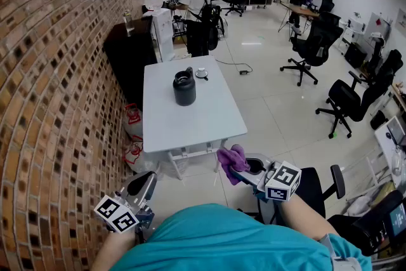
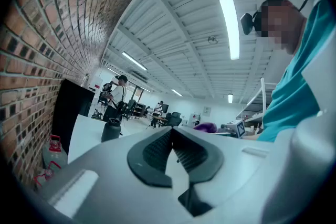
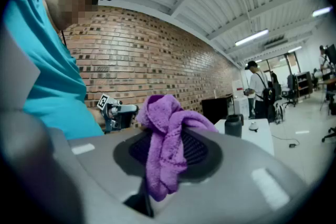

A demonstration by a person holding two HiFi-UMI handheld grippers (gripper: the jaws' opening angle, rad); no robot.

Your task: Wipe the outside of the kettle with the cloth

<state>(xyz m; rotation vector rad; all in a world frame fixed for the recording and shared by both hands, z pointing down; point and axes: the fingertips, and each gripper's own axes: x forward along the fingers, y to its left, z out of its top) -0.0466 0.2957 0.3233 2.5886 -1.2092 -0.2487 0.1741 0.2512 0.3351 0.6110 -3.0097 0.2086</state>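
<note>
Both low: left gripper, right gripper.

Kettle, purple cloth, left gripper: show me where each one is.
kettle [image 1: 184, 91]: head view, on its dark body.
purple cloth [image 3: 167, 139]: right gripper view, bunched fold between the jaws.
left gripper [image 2: 172, 131]: left gripper view, where its jaw tips meet.

1. The small round object just beside the kettle is too small to identify.
2. The purple cloth covers the right gripper where its jaws meet, and its lower end disappears between them.
3. The teal shirt is cut off by the head view's bottom edge.
4. An office chair sits partly hidden behind the right gripper.
</note>
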